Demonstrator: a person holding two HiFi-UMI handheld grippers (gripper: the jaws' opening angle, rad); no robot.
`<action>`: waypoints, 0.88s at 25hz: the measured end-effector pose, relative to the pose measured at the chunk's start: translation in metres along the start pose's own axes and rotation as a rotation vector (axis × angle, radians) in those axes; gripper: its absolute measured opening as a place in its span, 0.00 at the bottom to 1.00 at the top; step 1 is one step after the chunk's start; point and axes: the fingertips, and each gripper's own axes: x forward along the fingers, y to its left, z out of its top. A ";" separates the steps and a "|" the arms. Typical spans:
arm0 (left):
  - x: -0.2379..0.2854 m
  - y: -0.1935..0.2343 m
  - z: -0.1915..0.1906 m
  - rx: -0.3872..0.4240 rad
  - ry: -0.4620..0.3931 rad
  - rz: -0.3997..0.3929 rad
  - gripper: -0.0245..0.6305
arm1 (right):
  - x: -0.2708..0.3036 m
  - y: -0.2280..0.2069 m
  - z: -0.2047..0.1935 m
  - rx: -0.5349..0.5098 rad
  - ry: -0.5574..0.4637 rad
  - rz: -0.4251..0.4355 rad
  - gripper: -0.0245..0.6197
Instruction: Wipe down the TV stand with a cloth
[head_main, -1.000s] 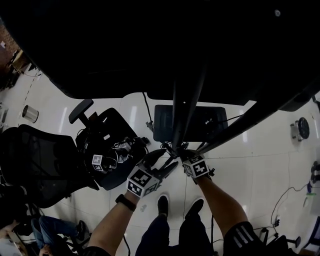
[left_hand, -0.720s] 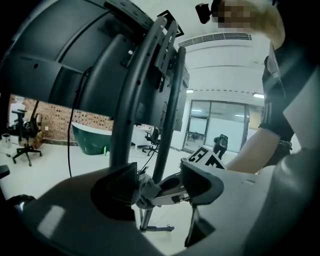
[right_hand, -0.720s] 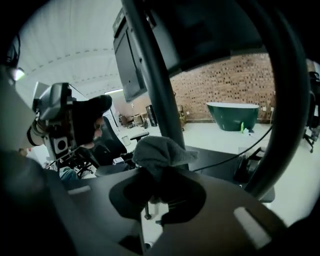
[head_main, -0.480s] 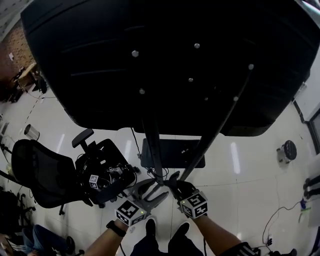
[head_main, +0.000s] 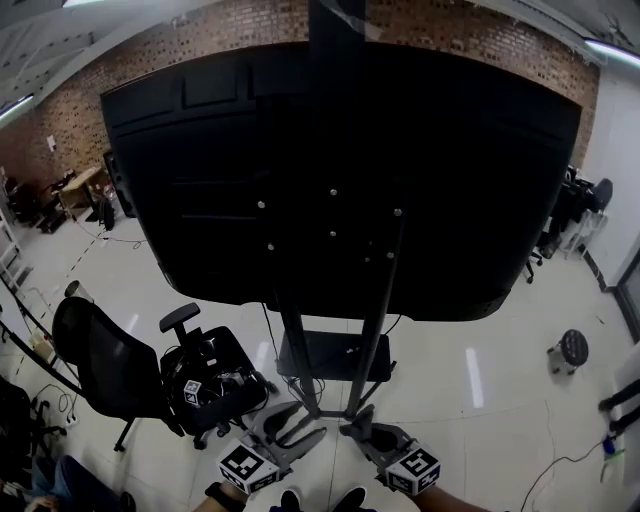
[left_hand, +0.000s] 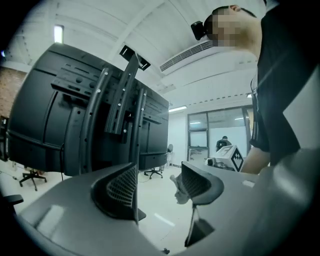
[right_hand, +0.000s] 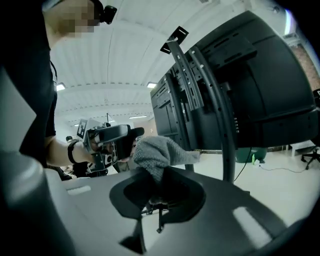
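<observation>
- Far left in the head view: black office chair (head_main: 105, 365) on the white floor (head_main: 480, 380), spare gripper (head_main: 195, 390) lying on its seat.
- Left tongs (left_hand: 159, 172) low and left of centre, spread wide, nothing between the jaws; aimed at the foot of the TV stand (head_main: 372, 330), just short of its left upright.
- Centre: two dark uprights of the TV stand rising from a low black shelf, carrying the back of a large black television (head_main: 340, 170) that fills most of the head view.
- Right tongs (right_hand: 159, 172) just right of the left pair, near the right upright, clamped shut on a grey knitted cloth (right_hand: 155, 154).
- Cloth bunched above the closed jaws, one corner trailing out towards the stand's upright; touching it or not, impossible to tell.
- In the right gripper view, left tongs close beside the cloth, on its far side from the stand.
- Far right: small round stool (head_main: 572, 348), well apart from the stand.
</observation>
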 end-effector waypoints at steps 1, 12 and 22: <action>-0.003 -0.012 0.004 0.012 -0.001 -0.011 0.50 | -0.010 0.006 -0.003 0.002 0.001 0.004 0.09; -0.094 -0.094 0.016 0.042 -0.017 -0.098 0.50 | -0.063 0.087 0.014 0.023 -0.136 -0.100 0.09; -0.222 -0.142 0.004 0.029 -0.005 -0.139 0.50 | -0.093 0.224 0.020 0.014 -0.221 -0.155 0.09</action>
